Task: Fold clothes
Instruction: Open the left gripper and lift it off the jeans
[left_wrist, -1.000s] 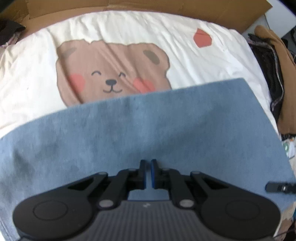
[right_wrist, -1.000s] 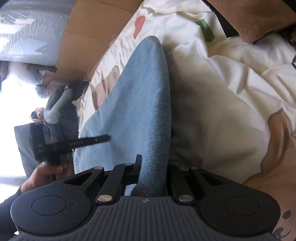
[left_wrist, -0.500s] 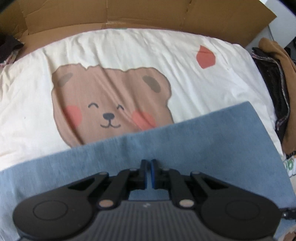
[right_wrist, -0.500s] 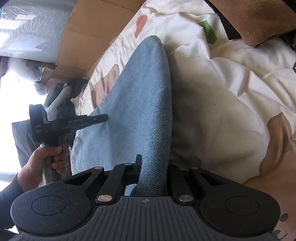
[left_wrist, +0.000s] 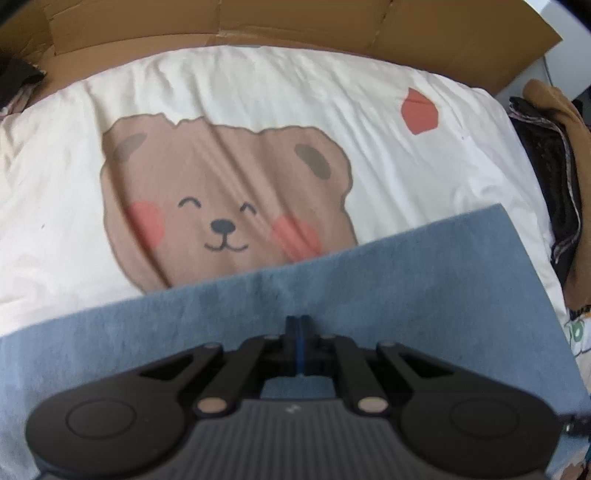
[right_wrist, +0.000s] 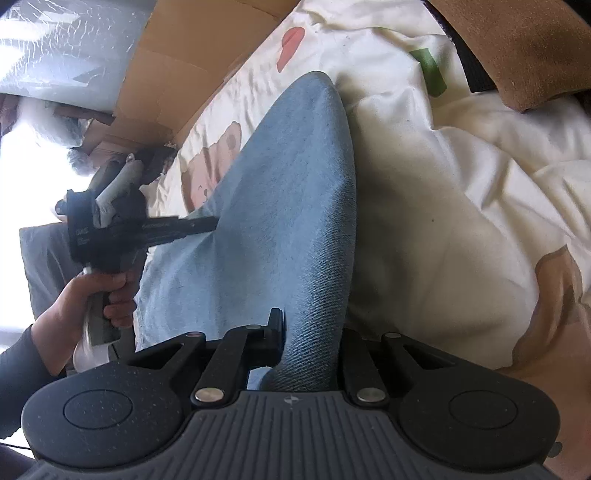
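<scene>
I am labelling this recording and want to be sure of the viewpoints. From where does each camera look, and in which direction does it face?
Left wrist: sits on the left hand-held gripper, looks steeply down at the blue denim garment and the bear-print bedding; only its own shut fingers show.
Right wrist: sits on the right hand-held gripper, looks along the garment's folded edge held between its fingers, its jaws just easing wider; the person's left hand holds the other gripper there.
Shared: garment, bedding, cardboard.
</scene>
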